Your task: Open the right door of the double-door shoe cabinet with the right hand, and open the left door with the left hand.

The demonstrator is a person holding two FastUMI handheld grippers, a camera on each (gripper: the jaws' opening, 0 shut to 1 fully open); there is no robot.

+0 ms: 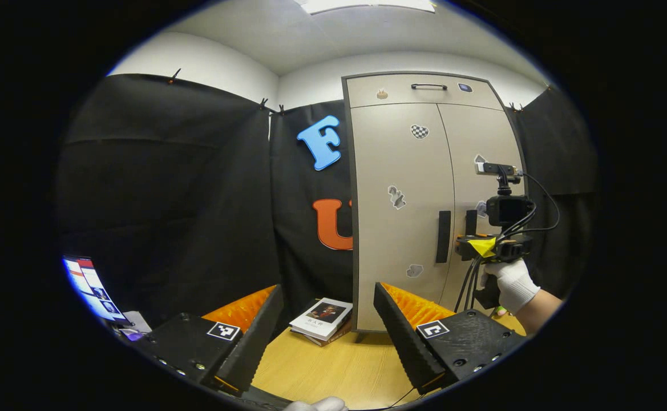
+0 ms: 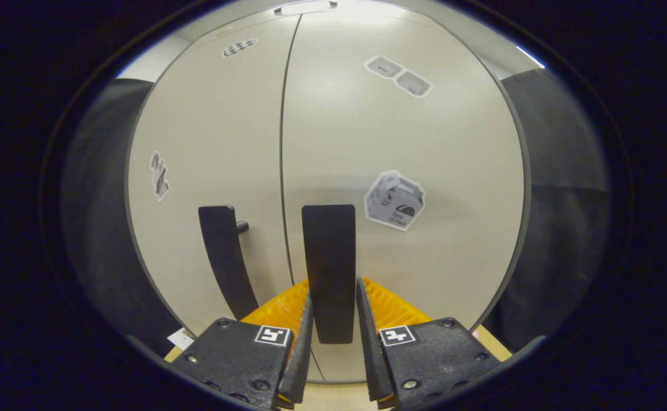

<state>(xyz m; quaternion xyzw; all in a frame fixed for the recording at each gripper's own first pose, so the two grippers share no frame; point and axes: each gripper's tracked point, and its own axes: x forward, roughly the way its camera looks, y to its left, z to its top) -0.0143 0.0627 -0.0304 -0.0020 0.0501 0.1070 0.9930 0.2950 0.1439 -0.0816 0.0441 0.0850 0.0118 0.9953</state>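
Observation:
The beige shoe cabinet [image 1: 407,171] stands on the table with both doors closed. In the left gripper view, my left gripper [image 1: 328,334] is open and empty, well back from the cabinet. It points toward the left door [image 1: 396,240], whose black handle [image 1: 443,236] is beside the centre seam. A white-gloved hand [image 1: 513,282] holds my right gripper [image 1: 465,240] at the right door's handle [image 1: 471,220]. In the right gripper view, my right gripper [image 2: 333,325] is shut on that black handle [image 2: 328,257], one finger pressing each side. The left door's handle [image 2: 225,257] is just to its left.
A small stack of books [image 1: 322,319] lies on the wooden table [image 1: 333,371] at the cabinet's left foot. A lit screen [image 1: 91,288] stands at the far left. A drawer with a black handle [image 1: 429,87] tops the cabinet. Black cloth walls surround the booth.

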